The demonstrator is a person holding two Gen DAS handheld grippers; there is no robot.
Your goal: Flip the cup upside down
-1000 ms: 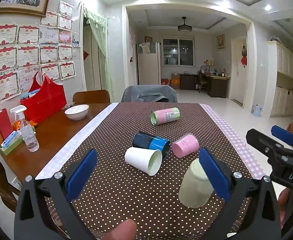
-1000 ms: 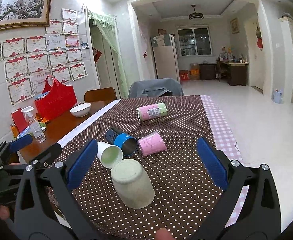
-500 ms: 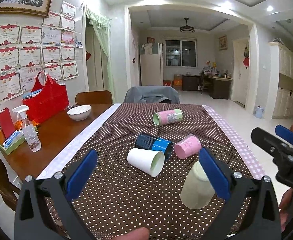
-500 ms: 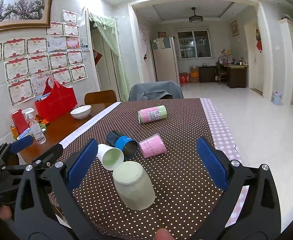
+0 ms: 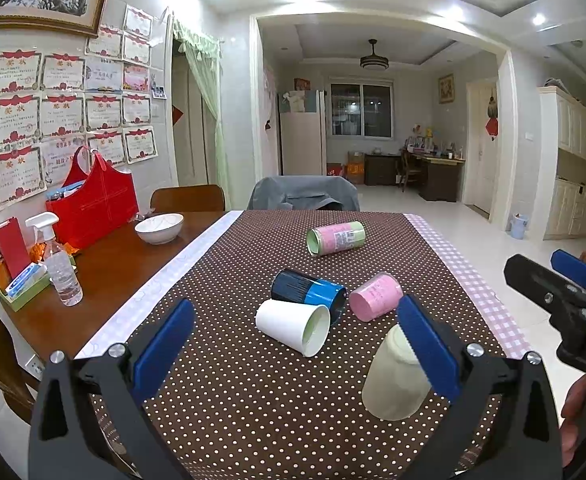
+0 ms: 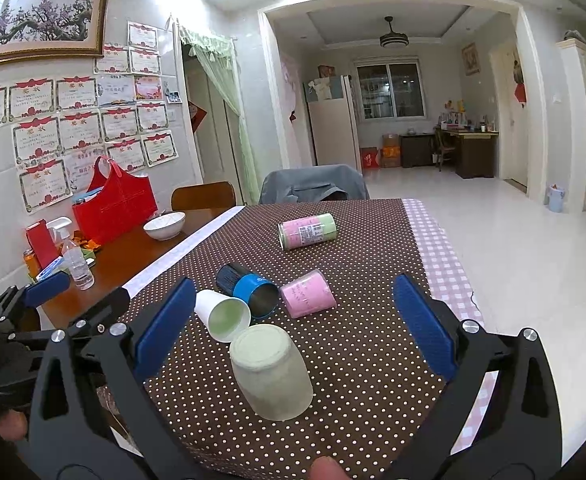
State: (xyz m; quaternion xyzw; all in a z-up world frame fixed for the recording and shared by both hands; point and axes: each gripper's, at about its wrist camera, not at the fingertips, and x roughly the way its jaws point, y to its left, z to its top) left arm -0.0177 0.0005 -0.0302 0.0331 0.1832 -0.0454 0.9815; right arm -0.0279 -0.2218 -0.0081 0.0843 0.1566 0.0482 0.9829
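Left tongs (image 5: pixel 295 346) partly hide the inverted cup (image 5: pixel 393 384).

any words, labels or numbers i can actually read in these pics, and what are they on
"DA", cut off by the frame edge: white letters on the right gripper, seen from the left wrist.
"奖状": red heading on the wall certificates; their smaller text is too small to read.
Pink-and-green can: printed label, too blurred to read.
Pink cup: faint print, unreadable.
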